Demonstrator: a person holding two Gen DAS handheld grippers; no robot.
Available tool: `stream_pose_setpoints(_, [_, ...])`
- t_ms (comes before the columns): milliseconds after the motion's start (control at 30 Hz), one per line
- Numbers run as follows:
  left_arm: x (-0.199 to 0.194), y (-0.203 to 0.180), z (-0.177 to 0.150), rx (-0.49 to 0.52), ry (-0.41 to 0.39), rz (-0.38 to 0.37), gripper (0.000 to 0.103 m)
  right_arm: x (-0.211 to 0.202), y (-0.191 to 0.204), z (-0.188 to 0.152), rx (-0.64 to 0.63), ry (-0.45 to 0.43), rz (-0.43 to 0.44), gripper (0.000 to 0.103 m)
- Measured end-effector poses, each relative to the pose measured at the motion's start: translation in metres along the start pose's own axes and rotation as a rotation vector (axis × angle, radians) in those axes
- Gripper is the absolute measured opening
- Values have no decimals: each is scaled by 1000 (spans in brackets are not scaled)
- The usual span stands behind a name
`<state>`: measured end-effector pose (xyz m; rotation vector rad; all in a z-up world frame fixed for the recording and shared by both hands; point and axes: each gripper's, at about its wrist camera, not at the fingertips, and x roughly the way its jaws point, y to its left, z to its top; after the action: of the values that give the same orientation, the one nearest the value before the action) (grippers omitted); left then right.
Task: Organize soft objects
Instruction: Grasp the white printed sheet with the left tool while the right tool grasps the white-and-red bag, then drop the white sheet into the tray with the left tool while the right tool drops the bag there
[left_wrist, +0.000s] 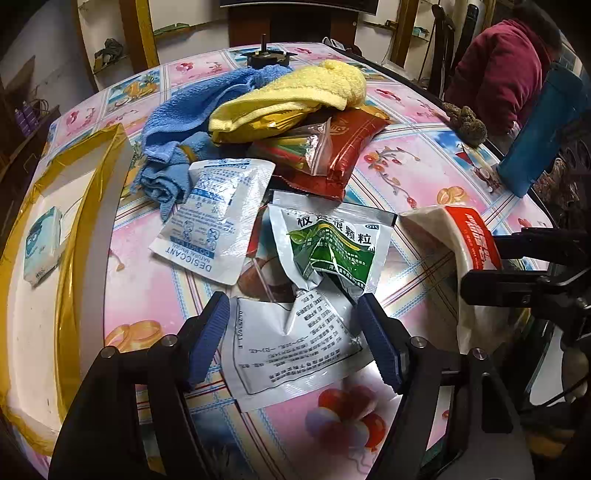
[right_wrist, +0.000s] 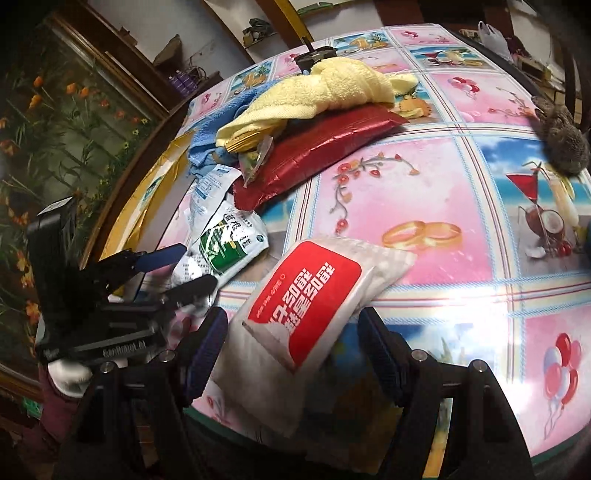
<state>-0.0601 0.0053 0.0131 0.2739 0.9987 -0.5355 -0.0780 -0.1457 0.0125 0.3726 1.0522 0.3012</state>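
My left gripper (left_wrist: 291, 332) is open, its blue pads on either side of a silver and green granule pouch (left_wrist: 314, 280) lying on the table; the pouch also shows in the right wrist view (right_wrist: 225, 247). My right gripper (right_wrist: 291, 339) is open around a white tissue pack with a red label (right_wrist: 314, 295), which also shows in the left wrist view (left_wrist: 458, 240). Behind lie a desiccant sachet (left_wrist: 218, 218), a red pouch (left_wrist: 343, 147), a blue towel (left_wrist: 184, 118) and a yellow towel (left_wrist: 295, 96).
A white tray with yellow taped rim (left_wrist: 74, 221) at the left holds a small tissue packet (left_wrist: 40, 243). A blue bottle (left_wrist: 543, 133) and a brown lump (left_wrist: 465, 122) sit at the right table edge. A person in red (left_wrist: 506, 66) sits behind.
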Motion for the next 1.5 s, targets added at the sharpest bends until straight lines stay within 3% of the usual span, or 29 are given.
stream_pose_setpoints(100, [4,-13,-4,53,-23,49,80,7,10,3,-27,-1,-49,74])
stream_pose_setpoints(167, [3,-21,-6,87,-25,36,80,11,17,3,-47,0,-89,74])
stream_pose_setpoints(233, [0,-22,-8,88,-25,-2,63,14,23,1,-83,2,-126,74])
stream_pose_setpoints(267, [-2,-24,-9,103,-31,12,53,14,26,-1,-105,1,-144,74])
stream_pose_setpoints(333, [-5,-24,-12,103,-32,17,46,16,31,-3,-147,-1,-174,73])
stream_pose_setpoints(367, [-7,-23,-15,96,-36,5,44,18,33,-4,-164,0,-170,65])
stream_pose_setpoints(400, [-9,-21,-17,89,-39,1,44,17,33,-5,-170,-3,-149,47])
stream_pose_setpoints(433, [-12,-19,-19,77,-45,-3,44,17,31,-5,-163,-1,-133,43])
stream_pose_setpoints(500, [-21,-10,-24,32,-66,-31,43,13,28,-6,-154,-9,-110,25])
stream_pose_setpoints(633, [-53,16,-29,-86,-140,-108,43,2,25,-9,-146,-44,-74,25])
stream_pose_setpoints(800, [-93,53,-32,-187,-211,-126,43,-25,28,-11,-136,-123,-13,25])
stream_pose_setpoints(933, [-107,98,-31,-280,-221,-52,43,-36,45,-1,-162,-157,11,25])
stream_pose_setpoints(1033, [-107,134,-33,-349,-201,8,43,-32,61,9,-192,-147,36,25])
stream_pose_setpoints(1233, [-85,201,-36,-520,-144,24,43,-4,108,34,-260,-93,99,26])
stream_pose_setpoints(1500, [-57,252,-24,-645,-132,47,48,49,173,76,-325,-26,148,26])
